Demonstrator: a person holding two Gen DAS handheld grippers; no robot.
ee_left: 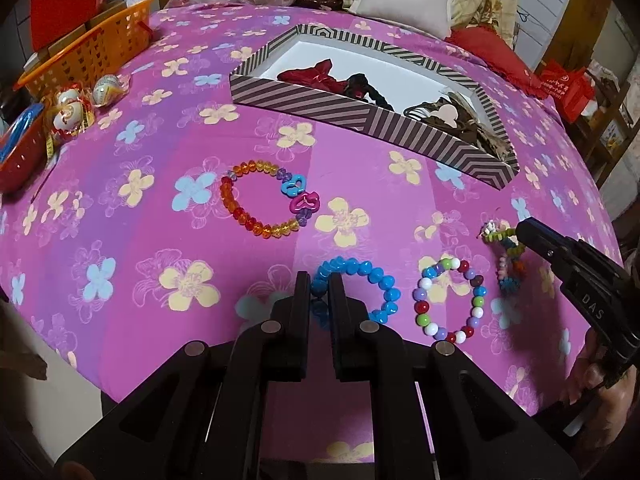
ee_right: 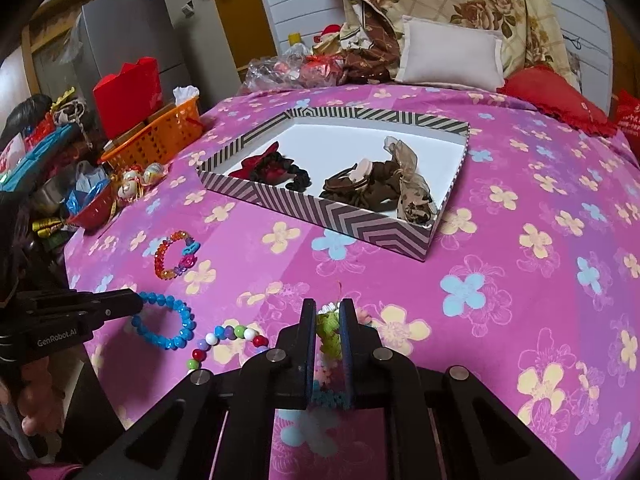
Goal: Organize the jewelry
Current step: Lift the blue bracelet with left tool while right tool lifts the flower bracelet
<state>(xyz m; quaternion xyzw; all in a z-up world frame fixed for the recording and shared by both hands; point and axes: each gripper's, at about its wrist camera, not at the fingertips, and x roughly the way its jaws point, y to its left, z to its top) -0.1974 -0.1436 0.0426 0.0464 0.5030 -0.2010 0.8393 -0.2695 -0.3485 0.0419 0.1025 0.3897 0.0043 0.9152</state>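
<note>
On the pink flowered cloth lie an orange-red bead bracelet with heart charms [ee_left: 262, 204] [ee_right: 176, 256], a blue bead bracelet [ee_left: 360, 290] [ee_right: 166, 322], a multicolour bead bracelet [ee_left: 450, 300] [ee_right: 232, 340] and a frilly multicolour bracelet [ee_left: 506, 258] [ee_right: 329, 328]. My left gripper [ee_left: 319, 286] [ee_right: 138, 306] is shut on the blue bracelet's left edge. My right gripper [ee_right: 328, 310] [ee_left: 520, 232] is shut on the frilly bracelet. A striped box [ee_left: 360, 114] [ee_right: 344, 220] holding hair scrunchies sits farther back.
An orange basket [ee_left: 86, 50] [ee_right: 160, 140], a red bowl [ee_left: 20, 160] [ee_right: 94, 210] and wrapped egg-shaped items [ee_left: 74, 110] crowd the left edge. A white pillow [ee_right: 450, 54], red cushion [ee_right: 556, 100] and plastic bags lie at the back.
</note>
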